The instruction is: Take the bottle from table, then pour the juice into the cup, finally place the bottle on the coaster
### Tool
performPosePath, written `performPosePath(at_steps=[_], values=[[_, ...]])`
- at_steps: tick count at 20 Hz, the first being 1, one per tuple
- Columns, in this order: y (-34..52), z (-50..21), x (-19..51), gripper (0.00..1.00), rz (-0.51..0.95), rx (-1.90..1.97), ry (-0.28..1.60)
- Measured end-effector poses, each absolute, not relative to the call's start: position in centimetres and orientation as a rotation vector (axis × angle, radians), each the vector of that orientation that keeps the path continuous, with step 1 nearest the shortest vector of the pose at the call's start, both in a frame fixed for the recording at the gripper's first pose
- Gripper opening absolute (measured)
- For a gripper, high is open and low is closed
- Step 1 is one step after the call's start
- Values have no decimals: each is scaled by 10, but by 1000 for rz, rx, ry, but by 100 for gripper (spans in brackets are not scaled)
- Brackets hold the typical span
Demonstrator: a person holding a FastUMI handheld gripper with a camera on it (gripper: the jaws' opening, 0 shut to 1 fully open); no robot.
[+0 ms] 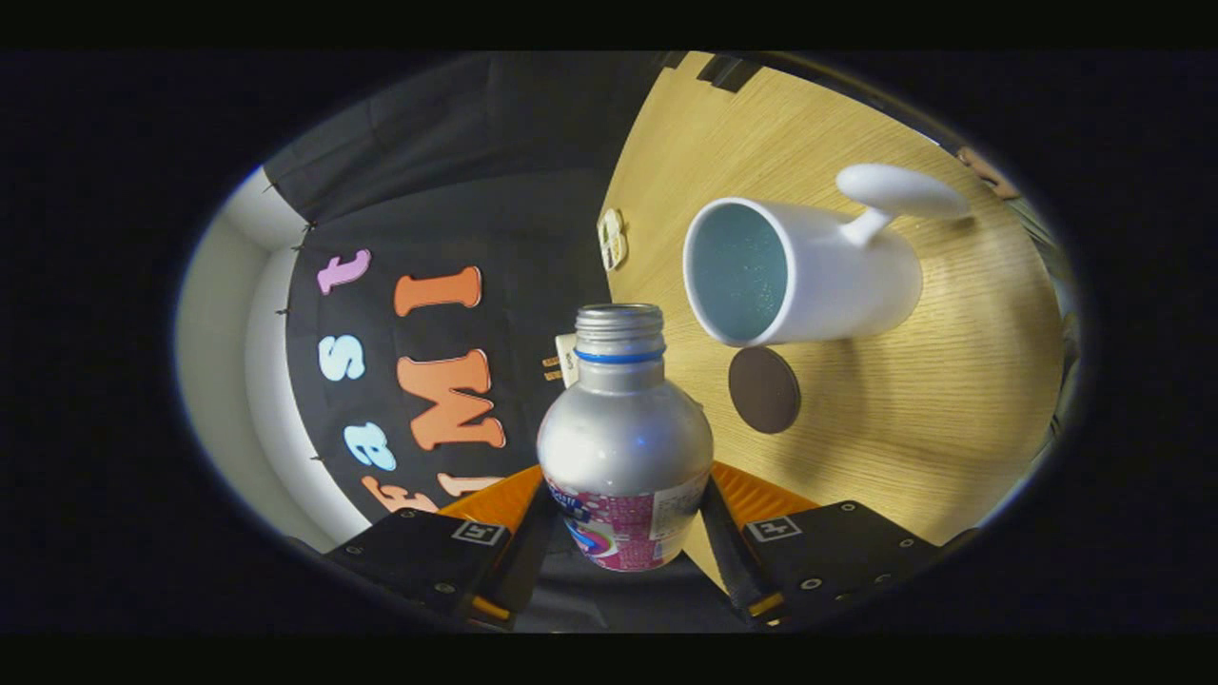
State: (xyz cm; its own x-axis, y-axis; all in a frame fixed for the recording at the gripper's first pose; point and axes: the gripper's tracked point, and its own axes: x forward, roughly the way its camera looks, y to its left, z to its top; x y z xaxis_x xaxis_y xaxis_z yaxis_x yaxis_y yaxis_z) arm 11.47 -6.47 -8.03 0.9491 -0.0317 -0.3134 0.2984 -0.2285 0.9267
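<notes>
Gripper view: hand-held gripper [623, 533] clamped on labelled lower body of silver aluminium bottle [623, 428], uncapped neck beside mouth of white ceramic cup [799, 271]. Round brown coaster [764, 388] just beside cup on table [952, 419]. Judged light, rigid, slippery; grip low on label.

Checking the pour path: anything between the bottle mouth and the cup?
Nothing visible. The gripper is shut on the bottle, whose open mouth points past the cup. Only open air separates them. The coaster lies beside the cup on the table, unobstructed.
</notes>
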Motion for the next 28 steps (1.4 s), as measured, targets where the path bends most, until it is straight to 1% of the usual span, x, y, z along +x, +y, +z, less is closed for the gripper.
performPosePath(at_steps=[21, 28], values=[[-70, -80, 112, 77, -419, 1972, 258], [-72, -84, 104, 77, -425, 1989, 264]])
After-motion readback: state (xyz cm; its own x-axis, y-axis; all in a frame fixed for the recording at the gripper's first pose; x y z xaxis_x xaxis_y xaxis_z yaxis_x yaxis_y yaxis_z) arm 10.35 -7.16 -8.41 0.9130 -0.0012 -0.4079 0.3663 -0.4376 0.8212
